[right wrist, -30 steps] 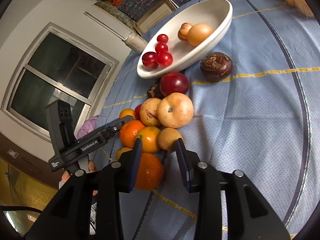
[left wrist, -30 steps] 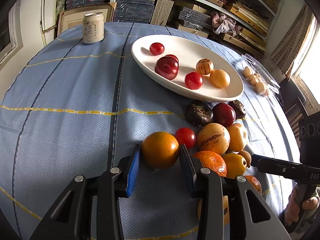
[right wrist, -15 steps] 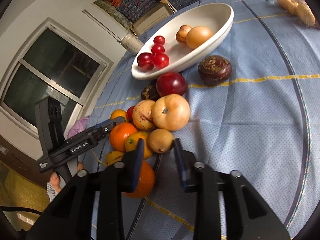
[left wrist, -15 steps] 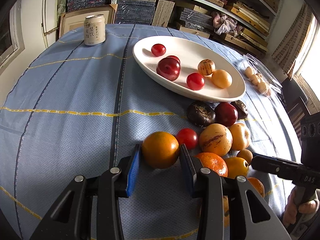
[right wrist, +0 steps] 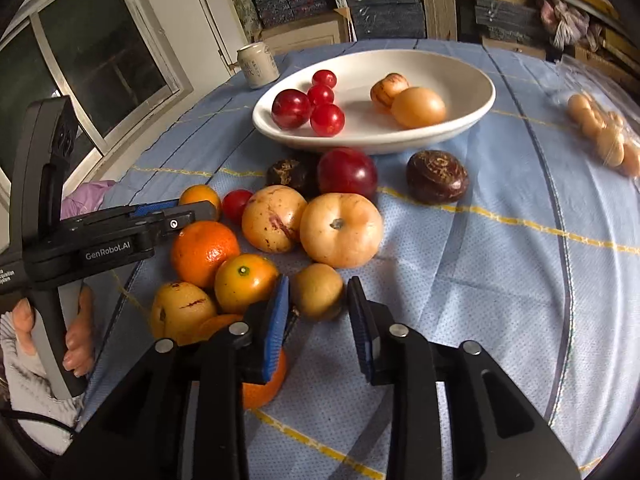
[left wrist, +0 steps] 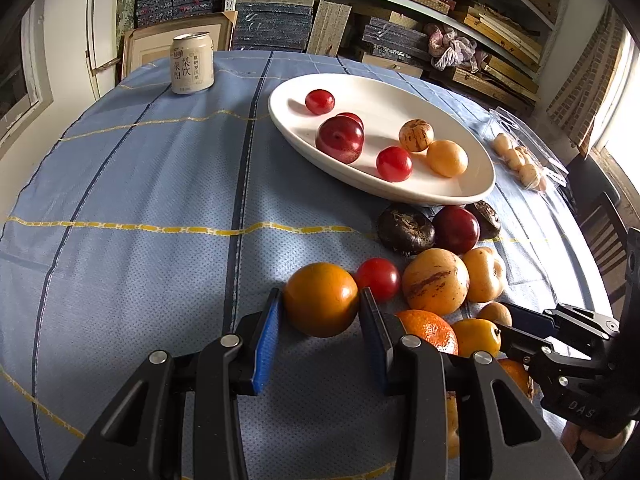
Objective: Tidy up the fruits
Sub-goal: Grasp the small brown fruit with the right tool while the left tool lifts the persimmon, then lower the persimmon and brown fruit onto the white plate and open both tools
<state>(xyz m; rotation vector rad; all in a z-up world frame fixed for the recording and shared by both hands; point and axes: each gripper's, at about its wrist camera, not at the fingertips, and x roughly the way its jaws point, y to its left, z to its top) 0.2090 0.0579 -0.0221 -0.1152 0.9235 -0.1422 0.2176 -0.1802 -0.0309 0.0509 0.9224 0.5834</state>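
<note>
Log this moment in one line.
left gripper: shut on orange fruit | right gripper: shut on small tan fruit | plate: six fruits

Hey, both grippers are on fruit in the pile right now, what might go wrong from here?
The right gripper pinches the small tan fruit only at its fingertips, so it may slip out. Lifting the round orange fruit in the left gripper may roll the red tomato beside it. The grippers sit close and might collide.
</note>
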